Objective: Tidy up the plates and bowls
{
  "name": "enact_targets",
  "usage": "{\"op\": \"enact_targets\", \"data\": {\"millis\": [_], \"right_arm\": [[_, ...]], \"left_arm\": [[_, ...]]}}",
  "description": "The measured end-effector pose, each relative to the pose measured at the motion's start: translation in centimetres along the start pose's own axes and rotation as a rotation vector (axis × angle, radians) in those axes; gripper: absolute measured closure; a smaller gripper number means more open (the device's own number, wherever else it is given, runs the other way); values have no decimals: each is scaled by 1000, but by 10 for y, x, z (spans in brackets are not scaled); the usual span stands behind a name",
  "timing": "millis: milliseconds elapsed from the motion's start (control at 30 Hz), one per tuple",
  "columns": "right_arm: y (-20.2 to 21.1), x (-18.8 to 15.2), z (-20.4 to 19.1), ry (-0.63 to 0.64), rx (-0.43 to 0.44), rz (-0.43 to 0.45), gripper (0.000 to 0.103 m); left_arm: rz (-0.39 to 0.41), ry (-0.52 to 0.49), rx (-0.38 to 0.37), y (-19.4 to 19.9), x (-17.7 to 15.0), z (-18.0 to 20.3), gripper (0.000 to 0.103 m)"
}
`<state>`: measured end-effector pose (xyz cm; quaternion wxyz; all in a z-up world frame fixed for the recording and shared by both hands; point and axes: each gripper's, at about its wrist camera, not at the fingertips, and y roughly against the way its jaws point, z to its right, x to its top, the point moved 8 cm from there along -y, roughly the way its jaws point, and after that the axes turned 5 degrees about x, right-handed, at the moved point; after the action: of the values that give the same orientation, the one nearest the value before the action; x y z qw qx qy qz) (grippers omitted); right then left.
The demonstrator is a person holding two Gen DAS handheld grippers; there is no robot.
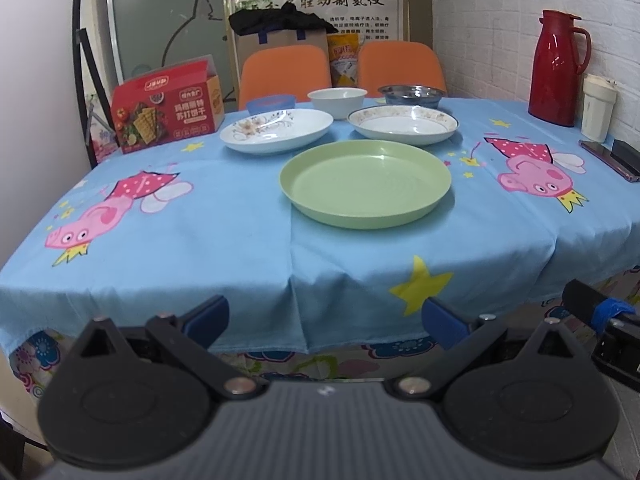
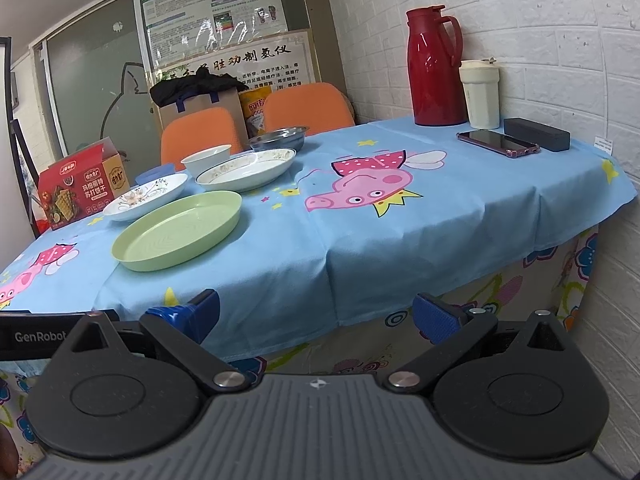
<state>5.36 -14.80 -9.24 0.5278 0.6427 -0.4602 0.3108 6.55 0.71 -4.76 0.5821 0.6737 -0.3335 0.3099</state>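
Left gripper [image 1: 325,316]: released, jaws wide apart, nothing between them, held off the near edge of the bench [image 1: 240,264]. Right gripper [image 2: 316,314]: likewise released and empty, off the near edge toward the right corner.

Open blue cloth lies between the near edge and the green plate [image 1: 366,182], which sits nearest, about mid-bench. Behind it, side by side and apart: floral plate [image 1: 276,130] left, gold-rimmed plate [image 1: 403,124] right. Toward the far edge: blue bowl [image 1: 271,103], white bowl [image 1: 337,100], steel bowl [image 1: 412,95].

Left far corner: red cracker box [image 1: 168,108]. Along the right edge by the wall: red thermos [image 2: 434,66], cream cup [image 2: 480,94], phone [image 2: 498,142], black case [image 2: 536,138]. The cloth between plates and right edge is bare.
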Motion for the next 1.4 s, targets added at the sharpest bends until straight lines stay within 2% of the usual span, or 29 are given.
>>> {"op": "enact_targets", "data": {"millis": [967, 1400], "right_arm": [[1, -2, -2, 9, 6, -7, 12], [-1, -2, -4, 14, 3, -9, 12]], "left_arm": [[11, -22, -64, 3, -3, 11, 1], [0, -13, -59, 1, -2, 10, 1]]}}
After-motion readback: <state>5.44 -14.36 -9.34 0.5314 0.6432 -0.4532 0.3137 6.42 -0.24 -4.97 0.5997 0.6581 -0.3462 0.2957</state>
